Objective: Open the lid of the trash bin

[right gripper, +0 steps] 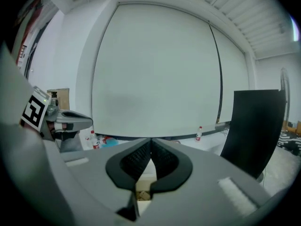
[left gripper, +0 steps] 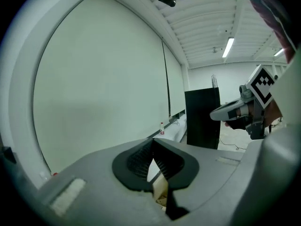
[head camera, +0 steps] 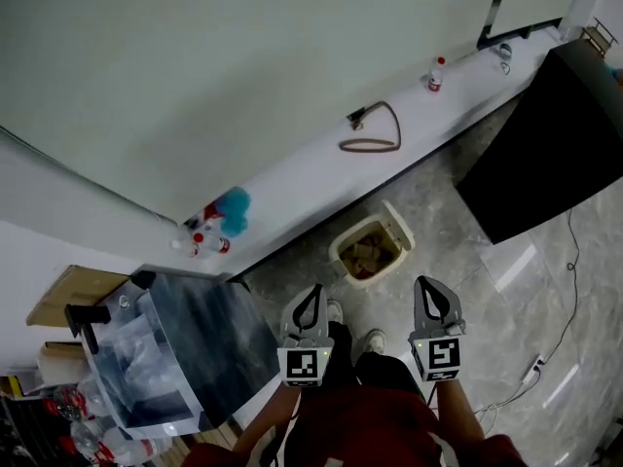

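Both pairs of jaws pressed together, empty, I hold left gripper [head camera: 312, 292] and right gripper [head camera: 424, 284]; trash bin [head camera: 338, 253] ahead of jaws, lid [head camera: 397, 223] up.

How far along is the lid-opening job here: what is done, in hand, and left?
Done: the trash bin looks open, its lid tipped back and contents showing. In hand: nothing; the left gripper and right gripper are both shut, empty, held short of the bin. Left: apparently nothing.

Head view high, steeply down, gripper views low, facing the wall [right gripper: 155, 69], sharing the black panel [left gripper: 202, 119]
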{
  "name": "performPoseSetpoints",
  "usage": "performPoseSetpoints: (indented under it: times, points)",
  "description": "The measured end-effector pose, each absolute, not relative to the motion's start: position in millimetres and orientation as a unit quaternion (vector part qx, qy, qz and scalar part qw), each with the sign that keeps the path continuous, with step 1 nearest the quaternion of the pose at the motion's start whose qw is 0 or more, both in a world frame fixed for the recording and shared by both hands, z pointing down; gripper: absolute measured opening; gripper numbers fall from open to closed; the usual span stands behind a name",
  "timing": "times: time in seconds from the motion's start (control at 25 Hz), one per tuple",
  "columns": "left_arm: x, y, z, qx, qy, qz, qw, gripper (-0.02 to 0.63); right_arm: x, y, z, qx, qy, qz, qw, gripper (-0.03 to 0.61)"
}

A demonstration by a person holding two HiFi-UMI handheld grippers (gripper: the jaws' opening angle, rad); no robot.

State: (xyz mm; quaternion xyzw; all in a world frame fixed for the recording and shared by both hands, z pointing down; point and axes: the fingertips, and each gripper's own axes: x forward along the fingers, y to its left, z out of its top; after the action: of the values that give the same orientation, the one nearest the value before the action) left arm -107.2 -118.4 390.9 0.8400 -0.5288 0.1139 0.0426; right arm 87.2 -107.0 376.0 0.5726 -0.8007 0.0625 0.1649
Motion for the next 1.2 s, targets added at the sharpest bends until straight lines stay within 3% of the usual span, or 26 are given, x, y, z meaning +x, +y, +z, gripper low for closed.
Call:
performPoseSetpoints:
  times: [0.72,1.2]
  points:
    - [-157.7,-74.2,177.4,0.782,-0.617,-0.027,-0.087,0.003,104.3,-75.8,167.7,0.603,-0.793,-0.087,0.017,0.0]
    - [-161.2,-62.7,158.6,0.76,-0.638,-0.025,-0.124,0.003,102.0,-79.6,155.0,0.591,-0.8,-0.104,0.004,0.0]
